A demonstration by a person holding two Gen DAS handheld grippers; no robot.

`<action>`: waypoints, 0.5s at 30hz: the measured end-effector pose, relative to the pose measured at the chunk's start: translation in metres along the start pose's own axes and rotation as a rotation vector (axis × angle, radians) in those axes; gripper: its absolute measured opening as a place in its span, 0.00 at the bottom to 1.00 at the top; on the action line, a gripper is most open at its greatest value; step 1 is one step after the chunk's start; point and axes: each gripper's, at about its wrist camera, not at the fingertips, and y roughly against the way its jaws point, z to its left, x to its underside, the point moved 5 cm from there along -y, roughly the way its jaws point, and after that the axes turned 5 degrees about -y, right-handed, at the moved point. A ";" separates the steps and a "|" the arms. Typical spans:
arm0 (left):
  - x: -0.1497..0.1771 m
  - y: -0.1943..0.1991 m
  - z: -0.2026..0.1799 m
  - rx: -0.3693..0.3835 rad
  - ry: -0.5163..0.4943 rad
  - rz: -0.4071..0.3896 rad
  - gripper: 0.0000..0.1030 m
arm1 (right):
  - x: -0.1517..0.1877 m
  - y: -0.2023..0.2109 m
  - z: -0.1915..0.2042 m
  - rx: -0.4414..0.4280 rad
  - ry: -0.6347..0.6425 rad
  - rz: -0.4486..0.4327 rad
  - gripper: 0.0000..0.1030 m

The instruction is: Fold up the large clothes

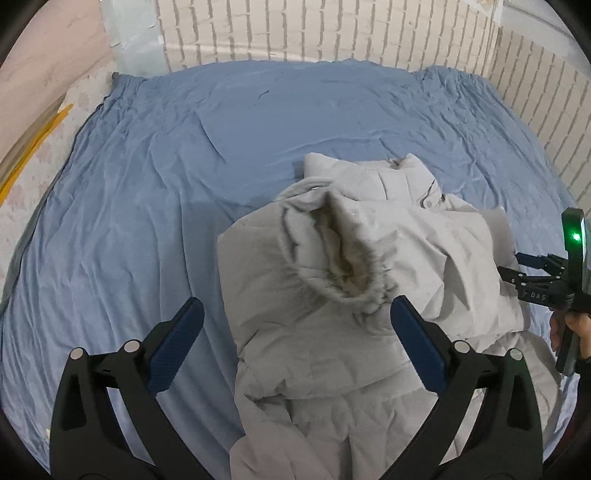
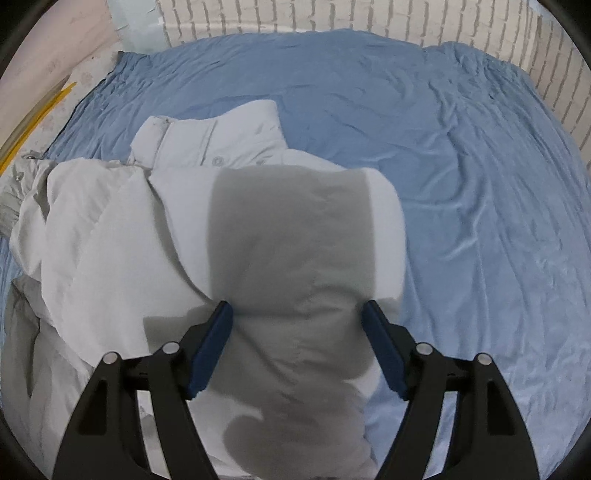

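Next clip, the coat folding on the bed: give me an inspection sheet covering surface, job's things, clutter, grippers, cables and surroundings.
Surface: bed with wrinkled blue sheet.
Job's things: light grey padded coat, partly folded; its sleeve cuff lies on top, collar toward the wall.
Clutter: nothing seen.
Grippers: left gripper open, hovering over the cuff; right gripper open above the coat, nothing held.
Cables: nothing seen.
Surroundings: white brick wall; yellow strips beside the bed.

One pale jacket (image 1: 332, 280) is counted, one blue sheet (image 1: 147, 192), and one bed beneath. Two claws are seen: left (image 1: 295, 325), right (image 2: 297, 332). One hand (image 1: 569, 328) is visible.
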 end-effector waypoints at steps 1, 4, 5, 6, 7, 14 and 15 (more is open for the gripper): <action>-0.001 -0.003 0.000 0.003 0.000 0.008 0.97 | 0.000 -0.001 0.002 -0.005 0.011 0.000 0.72; -0.002 -0.016 -0.001 0.004 0.000 0.030 0.97 | 0.000 0.001 0.013 -0.009 0.073 -0.009 0.72; -0.004 -0.023 -0.002 0.003 -0.004 0.039 0.97 | 0.000 0.002 0.016 0.001 0.094 -0.013 0.72; -0.005 -0.031 -0.002 0.005 -0.007 0.049 0.97 | 0.000 0.004 0.017 0.004 0.100 -0.015 0.72; -0.004 -0.038 -0.002 0.009 -0.008 0.062 0.97 | 0.000 0.006 0.016 0.002 0.098 -0.016 0.72; -0.005 -0.087 -0.006 0.047 0.041 0.160 0.50 | 0.005 0.021 -0.014 -0.036 -0.007 -0.013 0.76; -0.005 -0.085 -0.005 0.041 0.049 0.147 0.45 | 0.006 0.023 -0.019 -0.029 -0.022 -0.019 0.77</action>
